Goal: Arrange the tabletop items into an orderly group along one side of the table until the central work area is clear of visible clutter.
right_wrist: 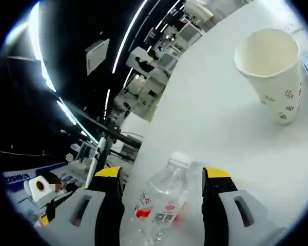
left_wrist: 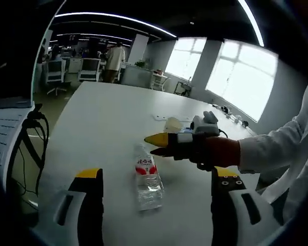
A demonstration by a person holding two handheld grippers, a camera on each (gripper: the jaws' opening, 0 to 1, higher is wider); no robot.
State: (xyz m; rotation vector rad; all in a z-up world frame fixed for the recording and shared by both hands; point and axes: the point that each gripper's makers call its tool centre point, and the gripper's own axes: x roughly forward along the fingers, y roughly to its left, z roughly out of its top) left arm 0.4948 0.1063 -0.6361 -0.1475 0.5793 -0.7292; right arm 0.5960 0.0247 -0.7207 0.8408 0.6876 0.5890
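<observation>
Left gripper view: left gripper (left_wrist: 156, 192) spread wide over white table (left_wrist: 102, 123), water bottle (left_wrist: 147, 179) lying between its jaws untouched, right gripper (left_wrist: 161, 145) just above bottle; right gripper view: jaws wide around bottle (right_wrist: 161, 202), paper cup (right_wrist: 273, 72) upright beyond.

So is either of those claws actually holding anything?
No. The right gripper straddles the water bottle with its jaws open, while the left gripper is open and empty.

A clear glossy plastic bottle (right_wrist: 161, 202) and matt white paper cup (right_wrist: 273, 72) rest on the smooth matt table (left_wrist: 108, 128).
</observation>
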